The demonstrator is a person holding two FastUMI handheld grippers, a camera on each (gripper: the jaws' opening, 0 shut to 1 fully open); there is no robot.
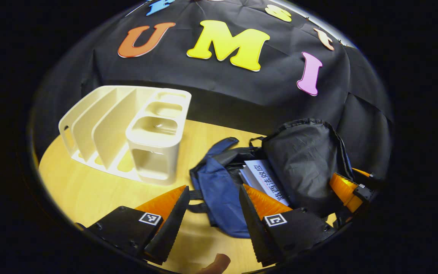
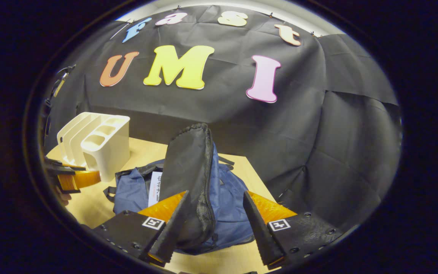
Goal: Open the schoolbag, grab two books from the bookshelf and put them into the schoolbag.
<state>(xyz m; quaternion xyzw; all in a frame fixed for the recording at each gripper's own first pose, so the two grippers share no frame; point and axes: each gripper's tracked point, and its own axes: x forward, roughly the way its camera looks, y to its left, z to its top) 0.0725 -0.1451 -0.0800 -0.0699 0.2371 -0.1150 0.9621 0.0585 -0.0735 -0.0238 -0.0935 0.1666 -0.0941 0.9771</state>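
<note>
From my left claw, spread wide with nothing between its fingers, I look across a pale wooden surface. Ahead and to the left of the claw stands the cream bookshelf, its upright slots bare and its boxy end compartments facing me. Just ahead of the fingertips lies the schoolbag, a dark blue body with a black flap lifted up on its right side. In the open mouth between the blue fabric and the flap I can see books, a white cover with printed characters on top and the edge of another under it. Farther right, just behind the flap, sits my right claw. A fingertip of my own hand shows at the bottom edge, under the claw.

From my right claw, the raised black flap stands upright directly in front, running down between the two fingers. The left finger lies against it, while the right finger stands apart from it, so the claw is open and only props the flap. The blue body of the bag lies flat on the surface beneath and beyond. Left of the flap a strip of the white book peeks out from the opening. The bookshelf stands well off to the left, with my left claw near it at the edge.
</note>
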